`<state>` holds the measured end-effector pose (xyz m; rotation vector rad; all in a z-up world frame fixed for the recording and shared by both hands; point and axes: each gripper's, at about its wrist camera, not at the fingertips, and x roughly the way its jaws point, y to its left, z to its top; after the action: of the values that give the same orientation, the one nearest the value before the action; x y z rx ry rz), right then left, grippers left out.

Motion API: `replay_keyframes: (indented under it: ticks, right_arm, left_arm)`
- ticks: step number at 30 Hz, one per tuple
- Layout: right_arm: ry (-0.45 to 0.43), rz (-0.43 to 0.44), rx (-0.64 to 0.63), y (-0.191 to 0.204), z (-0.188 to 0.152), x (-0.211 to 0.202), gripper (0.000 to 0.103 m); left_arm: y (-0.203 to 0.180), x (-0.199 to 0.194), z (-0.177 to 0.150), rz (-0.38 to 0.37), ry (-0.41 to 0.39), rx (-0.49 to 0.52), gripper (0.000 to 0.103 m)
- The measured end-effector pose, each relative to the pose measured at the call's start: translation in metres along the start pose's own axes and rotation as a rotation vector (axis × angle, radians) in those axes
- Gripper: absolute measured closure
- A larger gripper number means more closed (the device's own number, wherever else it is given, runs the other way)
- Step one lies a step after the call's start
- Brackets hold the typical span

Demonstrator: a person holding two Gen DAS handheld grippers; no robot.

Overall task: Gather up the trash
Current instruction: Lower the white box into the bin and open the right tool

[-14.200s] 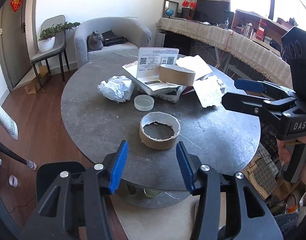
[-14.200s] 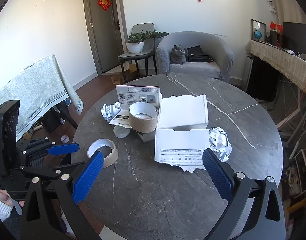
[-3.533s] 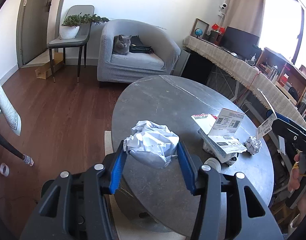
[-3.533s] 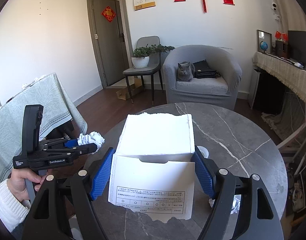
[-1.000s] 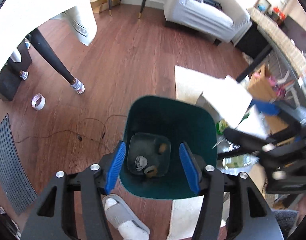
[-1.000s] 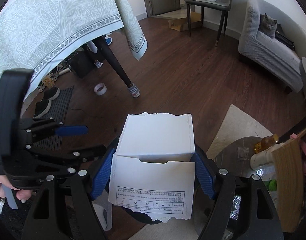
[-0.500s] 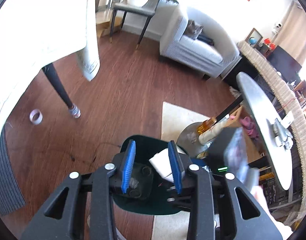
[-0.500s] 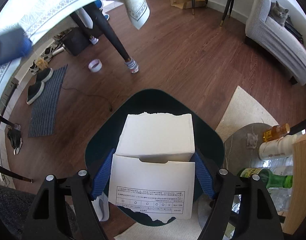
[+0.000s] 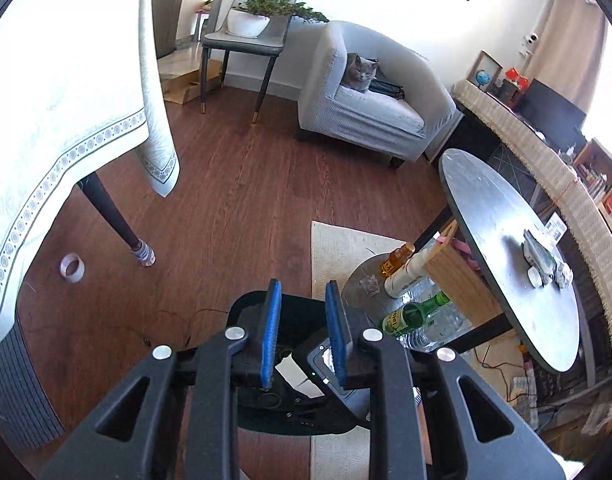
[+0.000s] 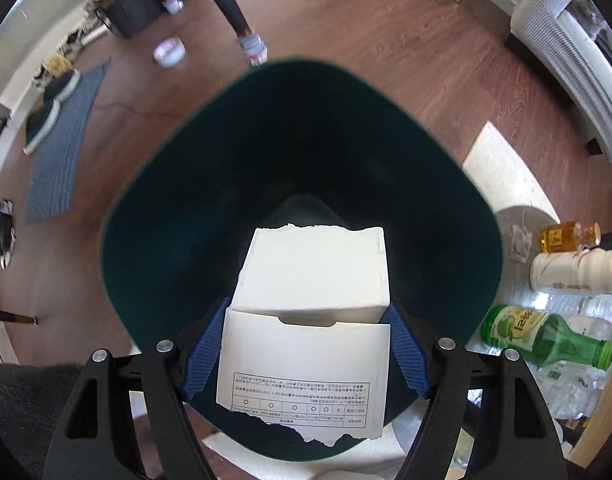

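Note:
My right gripper [image 10: 308, 308] points straight down and is shut on a torn white cardboard box [image 10: 314, 268], its blue pads pressing the box's two sides. The box hangs over the mouth of a dark green trash bin [image 10: 185, 200] on the floor. In the left wrist view my left gripper [image 9: 302, 292] hovers above the same bin [image 9: 243, 306]. Its jaws are closing, a narrow gap still stands between the pads, and nothing is in them. Below them shows part of the white box [image 9: 289, 372]. The bin's bottom is hidden.
The round grey table [image 9: 506, 220] stands to the right with a few scraps [image 9: 544, 258] on it. Bottles [image 10: 546, 340] lie under it on a low shelf. A cloth-covered table [image 9: 45, 100], a tape roll [image 9: 71, 267], an armchair with a cat [image 9: 360, 68] and a rug surround the bin.
My left gripper has risen and tilted up away from the bin, its jaws narrowing with nothing in them. My right gripper has sunk with the box until the bin fills its view.

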<state>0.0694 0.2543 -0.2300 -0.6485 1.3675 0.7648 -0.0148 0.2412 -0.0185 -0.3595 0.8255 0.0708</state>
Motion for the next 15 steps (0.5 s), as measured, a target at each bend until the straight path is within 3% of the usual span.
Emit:
replay_keyframes:
  ticks: [9, 15]
  right_arm:
    - [-0.005, -0.001, -0.003, -0.005, -0.007, -0.002, 0.024]
    - [-0.088, 0.028, -0.014, -0.006, -0.003, -0.030, 0.024]
  left_arm:
    - [-0.005, -0.010, 0.003, -0.019, -0.015, 0.004, 0.078]
    - [-0.004, -0.015, 0.008, -0.027, -0.039, -0.017, 0.072]
